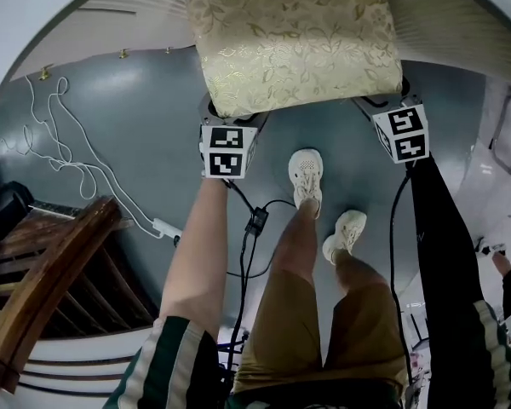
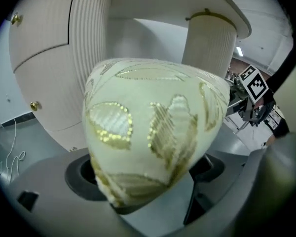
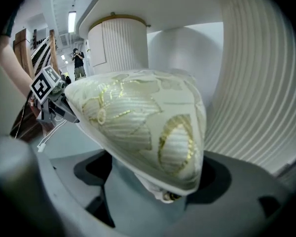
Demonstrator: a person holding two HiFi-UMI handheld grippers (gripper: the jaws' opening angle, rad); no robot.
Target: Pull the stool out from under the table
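Observation:
The stool (image 1: 296,37), padded with a cream cushion with a gold leaf pattern, stands at the top of the head view, half under the white table (image 1: 473,24). My left gripper (image 1: 232,124) holds its near left corner and my right gripper (image 1: 381,107) its near right corner. In the left gripper view the cushion (image 2: 153,142) fills the space between the jaws of the left gripper (image 2: 149,204). The right gripper view shows the same: a cushion corner (image 3: 153,132) pinched in the right gripper (image 3: 160,194). Both sets of fingertips are hidden under the fabric.
Fluted white table pillars (image 2: 208,46) rise right behind the stool. A dark wooden chair (image 1: 51,275) stands at the lower left. A white cable (image 1: 77,173) and a power strip (image 1: 163,227) lie on the grey floor. The person's shoes (image 1: 307,177) are just behind the stool.

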